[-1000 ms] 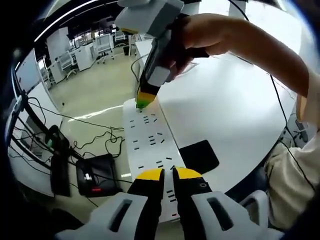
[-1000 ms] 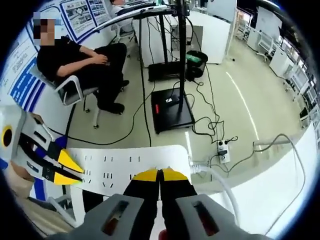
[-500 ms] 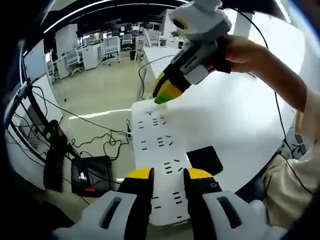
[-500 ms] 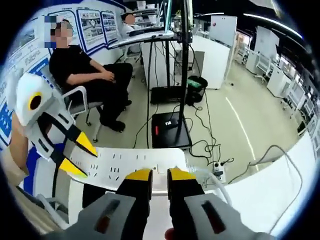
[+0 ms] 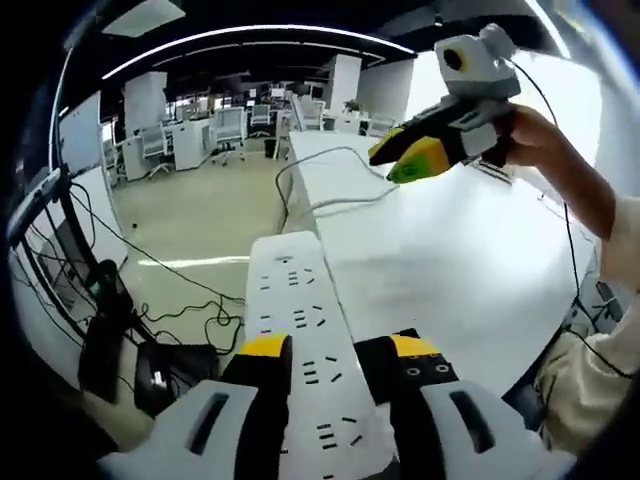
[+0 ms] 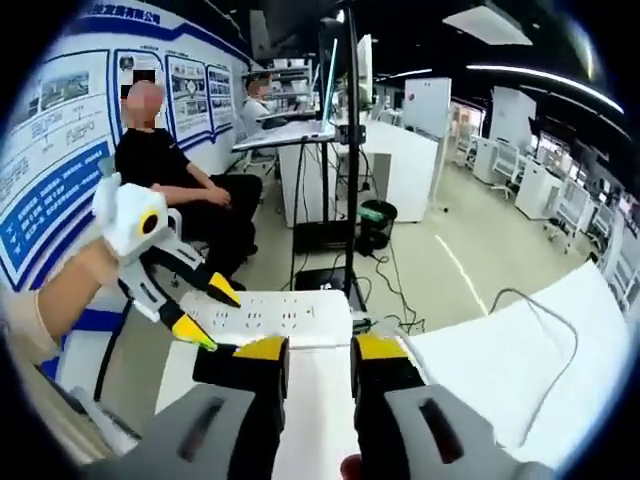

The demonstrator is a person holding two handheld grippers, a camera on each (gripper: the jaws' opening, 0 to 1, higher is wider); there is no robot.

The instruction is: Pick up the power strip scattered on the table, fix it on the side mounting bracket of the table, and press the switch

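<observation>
1. There is one white power strip [image 5: 300,330] and two grippers; the strip lies along the edge of the white table [image 5: 470,270].
2. The left gripper [image 5: 338,350] is open, one jaw on each side of the strip.
3. The right gripper [image 6: 308,352] is open and holds nothing, above the table.
4. A seated person [image 6: 185,190] and floor cables [image 5: 190,300] are behind.
</observation>
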